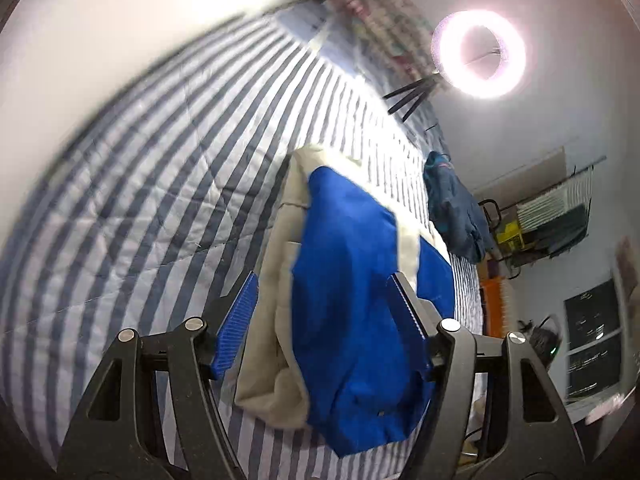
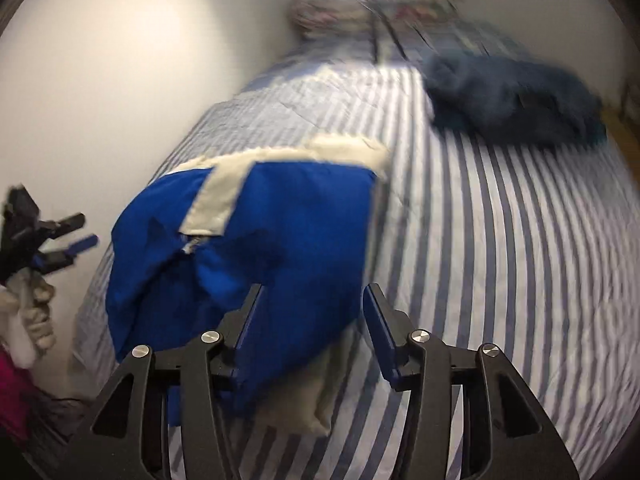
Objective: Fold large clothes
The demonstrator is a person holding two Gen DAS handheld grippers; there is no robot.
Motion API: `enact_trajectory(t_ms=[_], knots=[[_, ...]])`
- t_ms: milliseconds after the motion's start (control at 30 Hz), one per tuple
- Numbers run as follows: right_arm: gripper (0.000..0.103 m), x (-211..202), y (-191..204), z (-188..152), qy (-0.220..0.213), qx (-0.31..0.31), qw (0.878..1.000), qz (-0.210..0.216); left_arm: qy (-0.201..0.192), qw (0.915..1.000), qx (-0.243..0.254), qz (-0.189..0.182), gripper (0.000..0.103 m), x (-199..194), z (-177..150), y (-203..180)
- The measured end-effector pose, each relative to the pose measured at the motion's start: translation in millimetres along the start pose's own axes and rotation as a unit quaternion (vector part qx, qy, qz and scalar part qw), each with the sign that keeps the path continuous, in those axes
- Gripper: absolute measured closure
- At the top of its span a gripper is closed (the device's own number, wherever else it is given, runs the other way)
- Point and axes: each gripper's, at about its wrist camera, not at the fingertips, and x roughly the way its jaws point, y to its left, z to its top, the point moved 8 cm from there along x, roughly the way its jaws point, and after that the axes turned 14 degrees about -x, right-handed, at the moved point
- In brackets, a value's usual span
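Note:
A blue and cream garment [image 1: 352, 304] lies folded in a bundle on the striped bed [image 1: 132, 208]. It also shows in the right wrist view [image 2: 256, 236]. My left gripper [image 1: 324, 276] is open above the bundle, its jaws wide on either side, holding nothing. It also appears at the left edge of the right wrist view [image 2: 76, 232], held in a gloved hand. My right gripper [image 2: 312, 292] is open above the near edge of the bundle and holds nothing.
A dark teal garment [image 2: 512, 100] lies crumpled further along the bed [image 2: 500, 240], also in the left wrist view [image 1: 452, 204]. A lit ring light [image 1: 478, 54] on a tripod stands by the bed. Patterned pillows [image 2: 360, 4] lie at the head. A white wall [image 2: 120, 80] runs along the left.

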Motion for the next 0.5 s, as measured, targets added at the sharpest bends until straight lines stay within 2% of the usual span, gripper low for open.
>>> enact_trajectory(t_ms=[133, 167, 233, 300, 333, 400, 500], knots=[[0.054, 10.7, -7.9, -19.5, 0.012, 0.062, 0.997, 0.034, 0.035, 0.9989, -0.025, -0.018, 0.036, 29.4, -0.2, 6.9], [0.054, 15.6, -9.3, -23.7, 0.016, 0.075, 0.996, 0.047, 0.038, 0.9989, -0.018, -0.020, 0.043, 34.1, -2.2, 4.1], [0.055, 25.4, -8.9, -28.8, 0.018, 0.097, 0.992, 0.073, 0.040, 0.9991, 0.009, 0.000, 0.098, 38.1, -11.2, -0.1], [0.087, 32.8, -4.0, -29.8, 0.013, 0.113, 0.987, 0.113, 0.034, 0.9992, 0.019, 0.007, 0.100, 35.6, -16.6, -2.1], [0.095, 33.3, -2.0, -29.2, 0.015, 0.115, 0.986, 0.122, 0.032, 0.9994, 0.015, 0.003, 0.101, 34.1, -19.0, -2.9], [0.099, 27.1, 1.0, -22.2, 0.012, 0.090, 0.990, 0.111, 0.028, 0.9996, 0.001, -0.002, 0.102, 25.7, -29.0, 3.4], [0.100, 11.8, 0.9, -9.9, -0.005, 0.047, 0.995, 0.089, 0.023, 0.9984, 0.029, 0.042, 0.103, 30.5, -42.5, 23.0]])
